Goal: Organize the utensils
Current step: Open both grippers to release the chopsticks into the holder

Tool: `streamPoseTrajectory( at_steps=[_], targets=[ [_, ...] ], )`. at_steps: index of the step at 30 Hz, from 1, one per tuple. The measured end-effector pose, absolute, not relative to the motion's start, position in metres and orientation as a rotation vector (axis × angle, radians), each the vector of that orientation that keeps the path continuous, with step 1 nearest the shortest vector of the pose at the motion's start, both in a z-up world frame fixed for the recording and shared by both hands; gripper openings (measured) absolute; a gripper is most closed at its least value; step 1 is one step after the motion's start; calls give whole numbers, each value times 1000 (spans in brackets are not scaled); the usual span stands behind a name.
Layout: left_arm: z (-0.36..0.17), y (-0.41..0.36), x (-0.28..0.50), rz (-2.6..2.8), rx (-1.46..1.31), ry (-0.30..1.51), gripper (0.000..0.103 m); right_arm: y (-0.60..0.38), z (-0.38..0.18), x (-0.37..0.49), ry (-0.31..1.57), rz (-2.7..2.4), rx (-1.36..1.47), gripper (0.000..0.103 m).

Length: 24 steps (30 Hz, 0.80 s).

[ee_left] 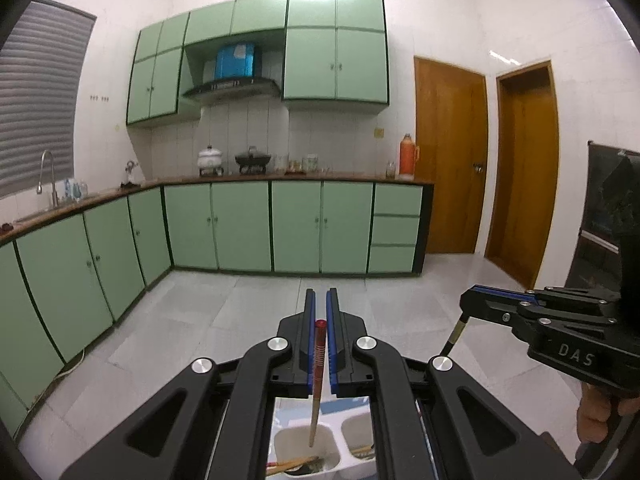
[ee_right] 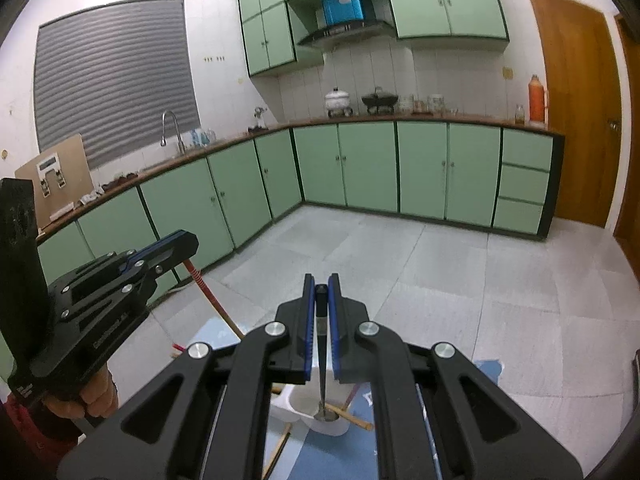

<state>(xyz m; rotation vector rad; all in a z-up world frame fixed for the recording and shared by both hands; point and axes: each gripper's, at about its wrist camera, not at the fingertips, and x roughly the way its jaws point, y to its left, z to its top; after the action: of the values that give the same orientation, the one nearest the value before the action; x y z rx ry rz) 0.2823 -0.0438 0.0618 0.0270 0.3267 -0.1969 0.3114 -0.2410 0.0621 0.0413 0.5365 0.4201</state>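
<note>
Item 1: your left tongs point(ee_left: 320, 300), lower centre of the left wrist view. Blue-padded fingers drawn narrow and clamped on a red-topped wooden chopstick point(ee_left: 317, 376). The chopstick hangs nearly upright, its red ribbed end between the pads, its pale tip down inside the left compartment of the white plastic two-compartment utensil holder point(ee_left: 332, 464) at the bottom edge of the frame. More chopsticks lie slanted in the bottom of that compartment, and something shows in the right compartment, too small to name.

Item 2: your right tongs point(ee_right: 321, 286), lower centre of the right wrist view. Fingers narrow, gripping the black handle of a metal spoon point(ee_right: 322, 344). The spoon hangs upright, its bowl down in a compartment of the white holder point(ee_right: 296, 404). Loose wooden chopsticks point(ee_right: 352, 418) lie across and beside the holder.

Item 3: cross views. In the right wrist view your left tongs point(ee_right: 176, 246) sit at mid-left with the red-and-wood chopstick slanting down from them. In the left wrist view your right tongs point(ee_left: 476, 298) sit at the right edge, a dark slim handle dropping below them.

Item 4: tabletop with blue cover point(ee_right: 332, 456), bottom of the right wrist view, carrying the holder.

Item 5: surroundings. Green kitchen cabinets point(ee_left: 244, 226) across the middle, pale tiled floor point(ee_left: 256, 300), brown wooden door point(ee_left: 450, 160) at the right, orange thermos flask point(ee_left: 407, 158) on the far counter.
</note>
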Motion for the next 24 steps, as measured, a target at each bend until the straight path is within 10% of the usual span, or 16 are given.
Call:
streamPoseTrajectory(
  at_steps=[11, 24],
  targets=[
    [16, -27, 301, -176, 2, 458, 6, -234, 31, 315, 599, 426, 34, 17],
    [33, -1, 223, -119, -47, 376, 55, -271, 45, 236, 447, 313, 75, 76]
  ],
)
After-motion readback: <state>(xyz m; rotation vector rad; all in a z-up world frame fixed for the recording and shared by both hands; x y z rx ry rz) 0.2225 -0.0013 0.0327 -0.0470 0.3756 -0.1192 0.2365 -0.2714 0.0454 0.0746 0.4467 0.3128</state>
